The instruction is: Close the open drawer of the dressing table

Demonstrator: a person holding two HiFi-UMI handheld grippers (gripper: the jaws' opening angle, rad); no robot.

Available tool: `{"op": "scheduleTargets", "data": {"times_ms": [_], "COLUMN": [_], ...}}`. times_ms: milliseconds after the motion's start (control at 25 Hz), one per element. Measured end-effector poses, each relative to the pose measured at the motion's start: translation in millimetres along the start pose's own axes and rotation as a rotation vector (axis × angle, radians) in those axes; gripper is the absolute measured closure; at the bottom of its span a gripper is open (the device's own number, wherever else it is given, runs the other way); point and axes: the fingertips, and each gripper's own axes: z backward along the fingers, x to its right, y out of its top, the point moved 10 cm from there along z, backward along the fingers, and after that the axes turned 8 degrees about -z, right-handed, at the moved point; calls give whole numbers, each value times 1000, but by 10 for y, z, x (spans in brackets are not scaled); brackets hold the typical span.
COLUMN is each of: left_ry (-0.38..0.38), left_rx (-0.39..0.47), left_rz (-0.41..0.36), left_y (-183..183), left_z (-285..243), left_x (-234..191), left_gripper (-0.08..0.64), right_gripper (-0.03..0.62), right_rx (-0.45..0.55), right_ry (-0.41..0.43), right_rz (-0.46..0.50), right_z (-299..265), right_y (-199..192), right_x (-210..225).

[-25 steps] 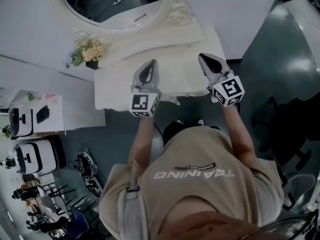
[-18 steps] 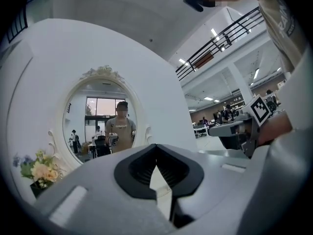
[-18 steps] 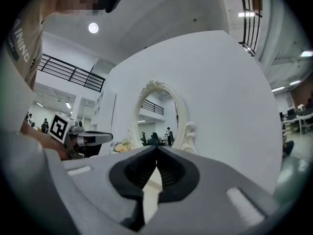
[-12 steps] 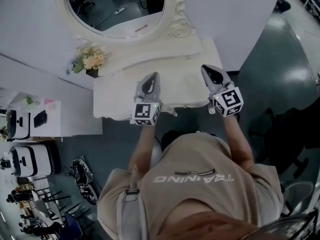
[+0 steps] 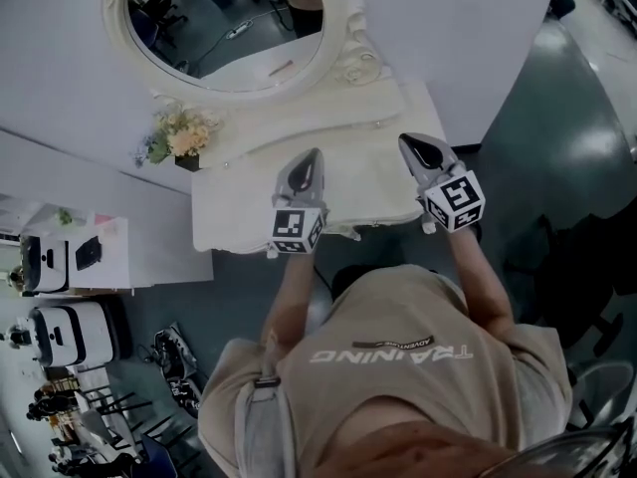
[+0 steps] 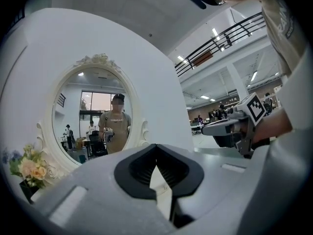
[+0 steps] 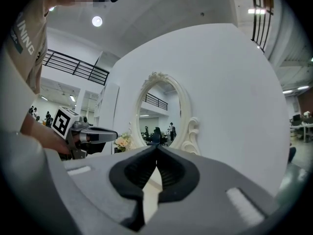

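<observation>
The white dressing table (image 5: 239, 202) stands below its oval mirror (image 5: 224, 23). Both grippers hover above the front half of the tabletop, pointing at the mirror. My left gripper (image 5: 305, 163) is shut with nothing in its jaws, and the left gripper view shows its tips (image 6: 156, 147) meeting. My right gripper (image 5: 414, 148) is also shut and empty, tips (image 7: 157, 149) together. A carved bit of the front edge (image 5: 343, 230) shows between my arms. No drawer can be made out: the table's front is hidden below the top and behind my arms.
A small pot of flowers (image 5: 177, 137) sits at the table's back left corner. White machines (image 5: 60, 257) stand on the floor to the left, and a dark chair (image 5: 572, 257) to the right. A white wall rises behind the mirror.
Both grippers stay shut over the tabletop in about the same places. The head camera has shifted a little, so the table sits slightly lower in view.
</observation>
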Motion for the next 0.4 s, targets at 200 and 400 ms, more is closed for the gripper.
{"op": "scheduleTargets", "data": {"times_ms": [200,400], "left_ry": [-15,-14], "left_rx": [-14,-22], "left_rz": [16,27], "left_y": [-112,-204], "left_z": [-234,-489], "left_x": [-114,-354], "left_gripper": [558,558], "right_gripper": [588,588], "right_rx": [-33,-31], "right_ry": [1,-7], "right_rz": [-3,-31], "right_z": [-206,-512], "right_y": [-64,-86], "right_x": [147,314]}}
